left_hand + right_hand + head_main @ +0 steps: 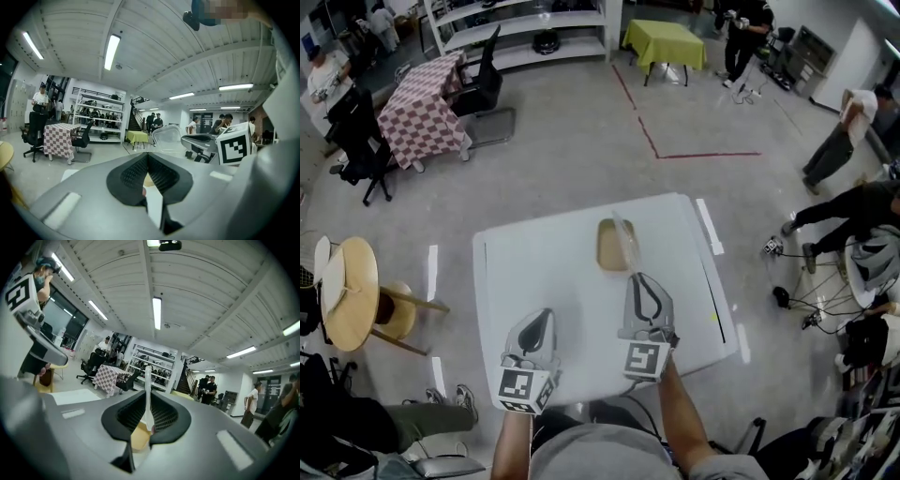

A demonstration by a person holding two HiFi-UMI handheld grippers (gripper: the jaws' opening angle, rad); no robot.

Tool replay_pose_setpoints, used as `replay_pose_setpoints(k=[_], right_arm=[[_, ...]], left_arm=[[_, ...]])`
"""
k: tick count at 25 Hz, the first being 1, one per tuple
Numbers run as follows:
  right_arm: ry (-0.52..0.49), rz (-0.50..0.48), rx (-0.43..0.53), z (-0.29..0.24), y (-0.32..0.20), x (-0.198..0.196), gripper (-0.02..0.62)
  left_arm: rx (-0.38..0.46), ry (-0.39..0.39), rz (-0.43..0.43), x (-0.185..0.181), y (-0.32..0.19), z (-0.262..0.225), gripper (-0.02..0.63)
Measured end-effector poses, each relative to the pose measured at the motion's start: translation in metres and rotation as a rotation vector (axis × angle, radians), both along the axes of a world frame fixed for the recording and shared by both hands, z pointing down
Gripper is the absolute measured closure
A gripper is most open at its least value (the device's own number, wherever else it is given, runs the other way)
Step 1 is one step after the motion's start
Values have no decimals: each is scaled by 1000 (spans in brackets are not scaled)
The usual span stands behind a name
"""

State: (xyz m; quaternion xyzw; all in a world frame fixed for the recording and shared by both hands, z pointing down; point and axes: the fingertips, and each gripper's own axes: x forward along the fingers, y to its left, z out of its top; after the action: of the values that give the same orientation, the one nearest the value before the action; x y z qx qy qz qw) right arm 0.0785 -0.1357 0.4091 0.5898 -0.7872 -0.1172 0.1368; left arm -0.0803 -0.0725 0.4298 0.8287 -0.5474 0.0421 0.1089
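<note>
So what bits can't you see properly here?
- Inside of the tan container: head view, too small, partly behind the clear lid.
- Lid's shape: right gripper view, edge-on between the right gripper jaws.
- Near edge of the table: head view, partly covered by the left gripper and arms.

L hand-held gripper [147,158]: jaws together | clear lid [166,136] ahead-R

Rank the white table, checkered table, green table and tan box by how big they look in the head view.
1. white table
2. checkered table
3. green table, which stands farthest off, so its true size may be bigger
4. tan box
</note>
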Motion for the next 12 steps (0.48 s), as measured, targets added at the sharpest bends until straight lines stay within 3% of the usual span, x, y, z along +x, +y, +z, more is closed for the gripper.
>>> replay_pose_setpoints(k=[4, 12], right_arm=[[-106, -18, -8, -6, 20, 5, 563], [-195, -45, -46, -3, 54, 8, 563]], left_arm=[[14, -9, 10, 8, 12, -8, 595], [38, -10, 20, 19, 33, -16, 595]])
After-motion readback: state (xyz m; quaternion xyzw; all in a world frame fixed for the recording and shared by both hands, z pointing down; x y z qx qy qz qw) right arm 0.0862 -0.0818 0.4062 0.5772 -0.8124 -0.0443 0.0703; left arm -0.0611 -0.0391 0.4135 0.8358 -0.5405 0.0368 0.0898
